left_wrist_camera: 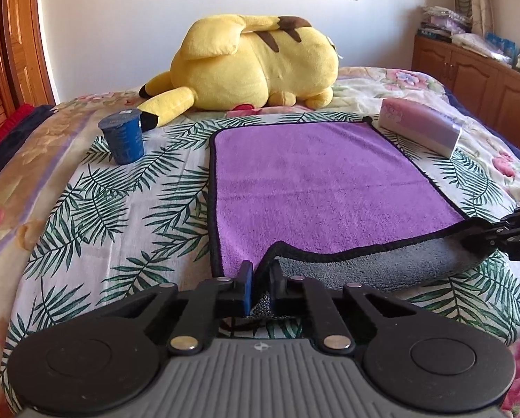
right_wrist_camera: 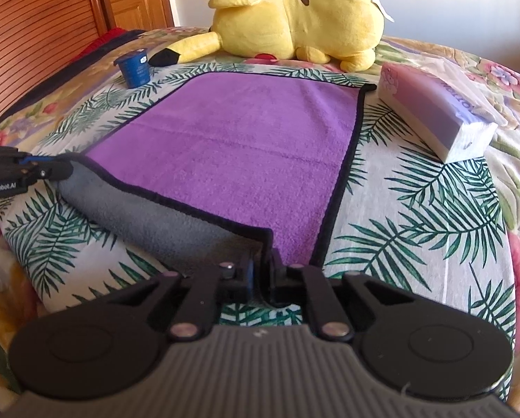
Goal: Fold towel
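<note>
Towel (left_wrist_camera: pixel 315 188): purple with black edge, spread on the leaf-print bed cover (left_wrist_camera: pixel 127 216); near edge is lifted and shows grey underside.
Left gripper (left_wrist_camera: pixel 261 278): clenched on the near left corner of the towel.
Right gripper (right_wrist_camera: pixel 261 271): clenched on the near right corner.
Blue cup (left_wrist_camera: pixel 122 137): left of the towel, apart from it.
Tissue pack (right_wrist_camera: pixel 437 118): just beside the far right corner.
Yellow plush toy (left_wrist_camera: pixel 256 66): lies behind the far edge.

Both cameras sit low at the near edge of the towel (left_wrist_camera: pixel 329 188), facing along it toward the yellow plush toy (left_wrist_camera: pixel 256 66) beyond its far edge. The left wrist view looks from the towel's near-left corner, the right wrist view from its near-right corner; both share the towel (right_wrist_camera: pixel 239 146) and toy (right_wrist_camera: pixel 301 10).
</note>
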A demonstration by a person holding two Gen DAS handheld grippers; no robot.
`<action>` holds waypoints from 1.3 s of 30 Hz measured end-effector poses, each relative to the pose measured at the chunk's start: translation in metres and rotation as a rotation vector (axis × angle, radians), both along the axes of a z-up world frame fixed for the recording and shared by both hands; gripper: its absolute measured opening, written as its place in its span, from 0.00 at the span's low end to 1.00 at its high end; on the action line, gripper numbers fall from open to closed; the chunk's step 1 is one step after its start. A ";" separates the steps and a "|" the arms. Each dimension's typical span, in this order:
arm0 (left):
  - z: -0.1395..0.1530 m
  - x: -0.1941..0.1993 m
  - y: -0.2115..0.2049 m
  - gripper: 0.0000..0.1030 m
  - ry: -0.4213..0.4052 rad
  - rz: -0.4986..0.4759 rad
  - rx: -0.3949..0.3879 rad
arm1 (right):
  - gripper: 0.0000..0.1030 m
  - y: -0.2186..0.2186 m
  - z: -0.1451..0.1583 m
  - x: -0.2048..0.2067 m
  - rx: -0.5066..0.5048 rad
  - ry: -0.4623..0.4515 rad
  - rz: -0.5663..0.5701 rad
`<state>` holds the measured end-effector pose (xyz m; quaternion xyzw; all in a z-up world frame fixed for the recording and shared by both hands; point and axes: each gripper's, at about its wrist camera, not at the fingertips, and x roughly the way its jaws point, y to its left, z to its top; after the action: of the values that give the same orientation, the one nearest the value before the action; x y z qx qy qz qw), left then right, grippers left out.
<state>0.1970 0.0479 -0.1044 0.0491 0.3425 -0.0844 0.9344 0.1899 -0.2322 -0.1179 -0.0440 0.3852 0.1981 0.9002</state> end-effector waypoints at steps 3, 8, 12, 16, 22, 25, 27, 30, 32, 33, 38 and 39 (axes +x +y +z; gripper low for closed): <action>0.002 -0.001 0.000 0.00 -0.009 -0.003 -0.003 | 0.08 -0.001 0.002 -0.001 0.006 -0.018 -0.010; 0.006 -0.003 0.000 0.00 -0.025 -0.003 -0.011 | 0.06 -0.006 0.006 -0.001 0.023 -0.049 -0.028; 0.011 -0.004 0.001 0.00 -0.043 -0.003 -0.020 | 0.05 -0.007 0.009 -0.001 0.040 -0.076 -0.033; 0.017 -0.006 0.002 0.00 -0.066 -0.009 -0.031 | 0.05 -0.009 0.011 -0.001 0.054 -0.098 -0.038; 0.022 -0.007 0.001 0.00 -0.085 -0.010 -0.036 | 0.05 -0.011 0.013 -0.001 0.064 -0.120 -0.048; 0.023 -0.007 0.002 0.00 -0.090 -0.010 -0.037 | 0.05 -0.011 0.014 -0.002 0.067 -0.131 -0.051; 0.023 -0.007 0.002 0.00 -0.095 -0.011 -0.038 | 0.05 -0.011 0.014 -0.002 0.068 -0.134 -0.053; 0.025 -0.007 0.002 0.00 -0.101 -0.014 -0.041 | 0.05 -0.013 0.016 -0.003 0.078 -0.149 -0.057; 0.025 -0.007 0.003 0.00 -0.102 -0.020 -0.044 | 0.05 -0.013 0.017 -0.003 0.081 -0.156 -0.057; 0.025 -0.007 0.003 0.00 -0.102 -0.019 -0.044 | 0.05 -0.013 0.017 -0.003 0.082 -0.158 -0.055; 0.029 -0.005 0.003 0.00 -0.112 -0.020 -0.052 | 0.05 -0.012 0.018 -0.002 0.080 -0.172 -0.054; 0.030 -0.005 0.003 0.00 -0.117 -0.021 -0.053 | 0.05 -0.013 0.019 -0.001 0.081 -0.176 -0.054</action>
<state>0.1917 0.0514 -0.0739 0.0325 0.2846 -0.1002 0.9528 0.1884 -0.2447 -0.0991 -0.0144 0.2972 0.1845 0.9367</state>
